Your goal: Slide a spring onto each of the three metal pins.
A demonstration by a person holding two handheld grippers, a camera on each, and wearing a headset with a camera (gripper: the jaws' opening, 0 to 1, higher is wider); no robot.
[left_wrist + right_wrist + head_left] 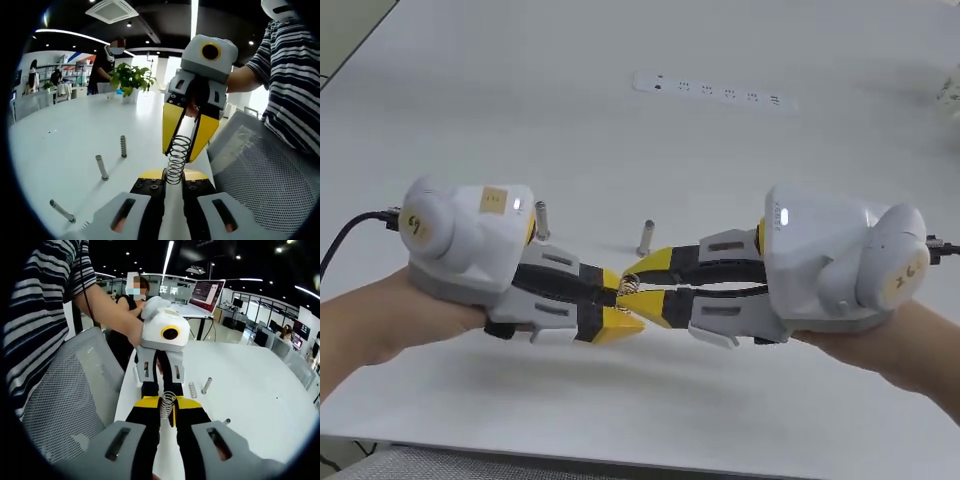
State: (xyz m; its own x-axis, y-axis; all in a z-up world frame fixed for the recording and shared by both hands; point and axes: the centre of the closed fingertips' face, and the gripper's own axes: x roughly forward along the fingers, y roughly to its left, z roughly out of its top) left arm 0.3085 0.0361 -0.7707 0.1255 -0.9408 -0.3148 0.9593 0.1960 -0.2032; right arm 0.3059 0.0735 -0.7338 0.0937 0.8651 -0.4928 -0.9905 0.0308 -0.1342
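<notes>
- The white surface point(740, 180) carries three pins; one, the loaded pin point(122, 146), already wears a spring point(192, 389).
- The left gripper point(173, 176) is held on the person's side of the loaded pin, fingers closed tight on one end of the loose spring point(177, 152).
- The right gripper point(167, 405) is held on that same side, fingers narrowed onto the other end.
- A bare pin point(101, 167) and a second bare pin point(62, 211) are seen near the loaded pin.
- The loose spring should be released by one grip only once the other is firm.
</notes>
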